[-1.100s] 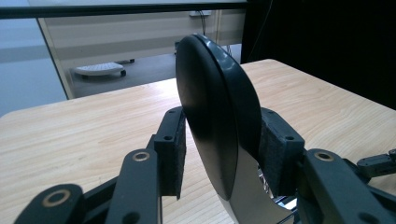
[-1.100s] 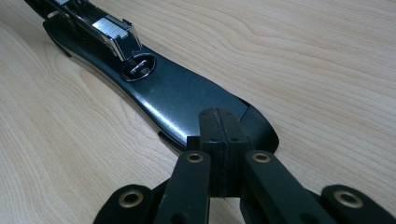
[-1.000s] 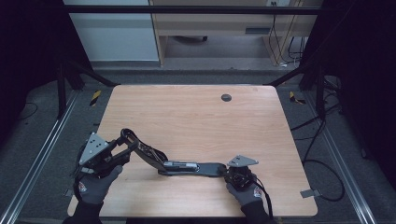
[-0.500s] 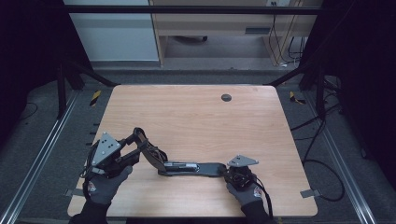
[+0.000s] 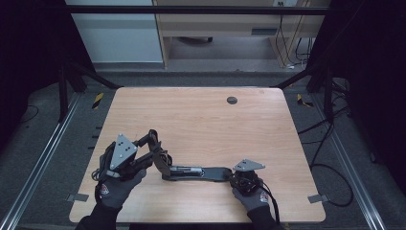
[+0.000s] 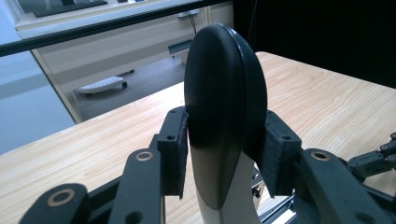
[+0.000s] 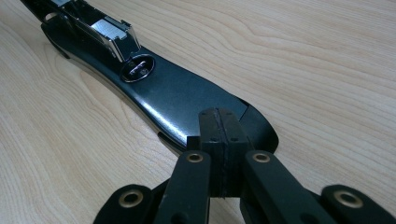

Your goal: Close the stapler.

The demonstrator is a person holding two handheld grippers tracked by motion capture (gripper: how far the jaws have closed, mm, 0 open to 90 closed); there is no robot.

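Currently your left gripper [image 6: 224, 154] clamps the stapler [image 5: 191, 171] lid raised at 9 o'clock — your right gripper [image 7: 219, 154], jaws closed together, presses its base.

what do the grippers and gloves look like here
Both grippers are black metal linkages with brass-coloured pivot rings and flat black padded fingers. The left gripper and the right gripper each carry a grey three-cornered plate on top. The left hand and right hand wear dark grey gloves with a small red mark, and a black cable trails from each gripper.
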